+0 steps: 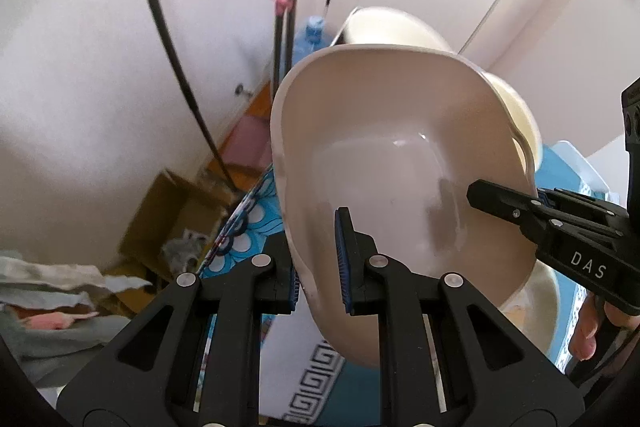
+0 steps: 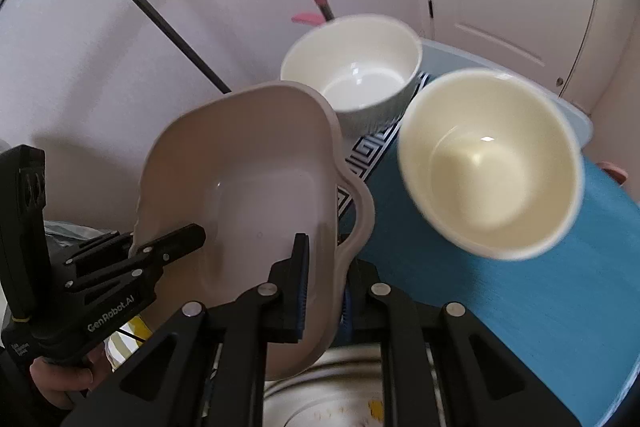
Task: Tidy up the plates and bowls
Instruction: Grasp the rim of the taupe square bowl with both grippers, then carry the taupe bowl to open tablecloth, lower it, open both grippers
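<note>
Left wrist view: left gripper [image 1: 318, 259] clamped on near-left rim of pinkish-beige dish [image 1: 400, 163], blue pads either side of the wall, jaws closed on it. Right gripper [image 1: 504, 203] reaching in from the right, pinching the dish's right rim. Dish held tilted above blue patterned table [image 1: 248, 227]. Cream bowl [image 1: 516, 107] just behind the dish, partly hidden. Cardboard box [image 1: 168, 219] on the floor at far left.

Right wrist view: right gripper [image 2: 324, 291] gripping the dish [image 2: 256, 179] by its near-right wall; left gripper [image 2: 160, 243] biting the opposite rim. Cream bowl [image 2: 492, 163] to the right; white bowl [image 2: 352, 67] farther back. Metal sink [image 2: 320, 387] below the jaws.
</note>
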Available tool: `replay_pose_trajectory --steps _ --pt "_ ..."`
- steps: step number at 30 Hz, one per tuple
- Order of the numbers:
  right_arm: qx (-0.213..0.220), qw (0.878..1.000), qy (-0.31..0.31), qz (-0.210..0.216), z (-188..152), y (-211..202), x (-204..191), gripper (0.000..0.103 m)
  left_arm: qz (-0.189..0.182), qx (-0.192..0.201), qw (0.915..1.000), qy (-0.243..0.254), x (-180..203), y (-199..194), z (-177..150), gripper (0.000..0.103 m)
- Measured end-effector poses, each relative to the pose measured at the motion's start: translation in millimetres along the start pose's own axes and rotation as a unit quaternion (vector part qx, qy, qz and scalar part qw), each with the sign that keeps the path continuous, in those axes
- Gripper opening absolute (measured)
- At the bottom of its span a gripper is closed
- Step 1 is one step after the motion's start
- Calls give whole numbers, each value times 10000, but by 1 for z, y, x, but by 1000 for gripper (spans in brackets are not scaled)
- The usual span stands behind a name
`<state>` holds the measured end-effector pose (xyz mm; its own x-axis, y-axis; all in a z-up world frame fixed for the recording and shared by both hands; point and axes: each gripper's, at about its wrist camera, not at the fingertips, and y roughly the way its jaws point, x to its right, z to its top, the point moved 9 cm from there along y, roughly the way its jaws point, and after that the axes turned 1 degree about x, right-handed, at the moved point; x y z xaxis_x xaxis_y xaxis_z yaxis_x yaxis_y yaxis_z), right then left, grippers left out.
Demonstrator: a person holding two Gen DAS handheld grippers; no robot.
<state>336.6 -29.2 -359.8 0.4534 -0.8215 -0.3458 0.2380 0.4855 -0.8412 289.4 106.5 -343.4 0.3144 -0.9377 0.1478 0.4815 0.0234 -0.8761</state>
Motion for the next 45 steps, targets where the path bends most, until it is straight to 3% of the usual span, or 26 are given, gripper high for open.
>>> replay_pose_trajectory --steps 6,11,18,24,30,35,38,45 --pt "444 9989 168 -36 -13 -63 7 13 -107 371 9982 458 59 -51 -3 13" --pt "842 9953 389 -272 -45 -134 30 13 -374 555 9941 856 121 -84 -15 13" --pt "1252 9856 897 -699 -86 -216 82 13 -889 467 9852 1392 215 -108 -57 13" --pt "1431 9720 1462 -1157 -150 -275 140 13 -1380 120 9733 1828 298 -104 -100 13" --pt "1269 9573 2114 -1511 -210 -287 201 13 -1676 -409 9588 2256 372 -73 -151 13" --pt "1027 9501 2486 -1580 -255 -268 247 13 -1582 -707 9496 2610 408 -32 -184 13" --pt "961 9483 2588 -1568 -269 -249 270 13 -1558 -840 9465 2698 416 -10 -197 13" --pt "922 9497 2564 -1543 -274 -233 279 13 -1386 -914 9450 2819 404 16 -203 13"
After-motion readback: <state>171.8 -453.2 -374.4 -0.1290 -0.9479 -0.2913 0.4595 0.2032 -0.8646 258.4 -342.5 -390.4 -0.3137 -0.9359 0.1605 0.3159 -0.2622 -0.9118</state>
